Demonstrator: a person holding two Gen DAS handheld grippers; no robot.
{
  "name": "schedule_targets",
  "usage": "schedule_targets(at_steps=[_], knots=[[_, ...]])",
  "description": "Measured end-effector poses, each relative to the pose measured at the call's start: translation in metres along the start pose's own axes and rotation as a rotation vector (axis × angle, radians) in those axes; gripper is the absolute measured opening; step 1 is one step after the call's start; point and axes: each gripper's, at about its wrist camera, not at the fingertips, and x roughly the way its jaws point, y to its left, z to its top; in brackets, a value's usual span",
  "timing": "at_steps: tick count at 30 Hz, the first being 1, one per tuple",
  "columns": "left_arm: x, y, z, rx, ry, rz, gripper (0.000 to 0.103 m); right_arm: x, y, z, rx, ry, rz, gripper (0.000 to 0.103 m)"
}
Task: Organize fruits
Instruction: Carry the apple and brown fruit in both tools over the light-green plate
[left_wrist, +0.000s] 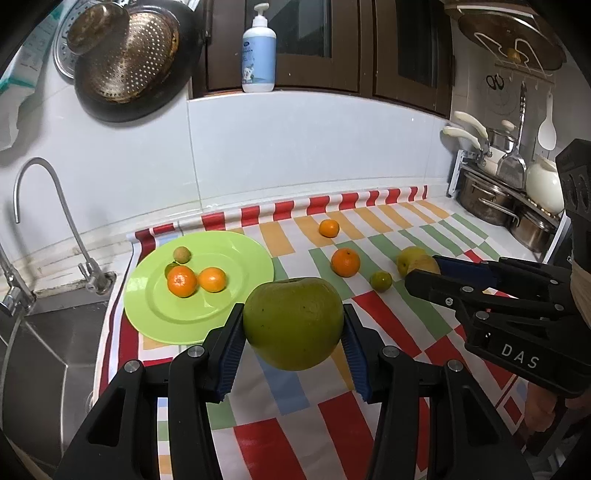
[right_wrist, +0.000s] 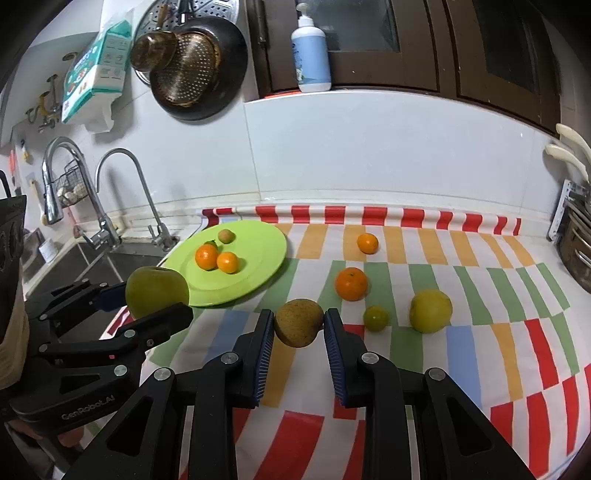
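Observation:
My left gripper is shut on a large green apple and holds it above the cloth, just right of the green plate; it also shows in the right wrist view. The plate holds two oranges, a small green fruit and a small pale fruit. My right gripper is shut on a brown pear, seen in the left wrist view too. On the cloth lie two oranges, a small green citrus and a yellow apple.
A sink with curved taps lies left of the striped cloth. Pots on a rack stand at the right. A pan and strainer hang on the wall; a pump bottle sits on the ledge.

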Motion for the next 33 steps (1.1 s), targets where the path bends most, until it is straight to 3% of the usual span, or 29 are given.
schedule_targets(at_steps=[16,33], knots=[[-0.023,0.021,0.006,-0.019,-0.050,0.068,0.049,-0.002,0.027,0.015,-0.043,-0.052,0.054,0.029],[-0.003,0.059,0.022,-0.078,-0.064,0.148,0.049,0.034,0.045,0.051,-0.081,-0.070,0.110,0.029]])
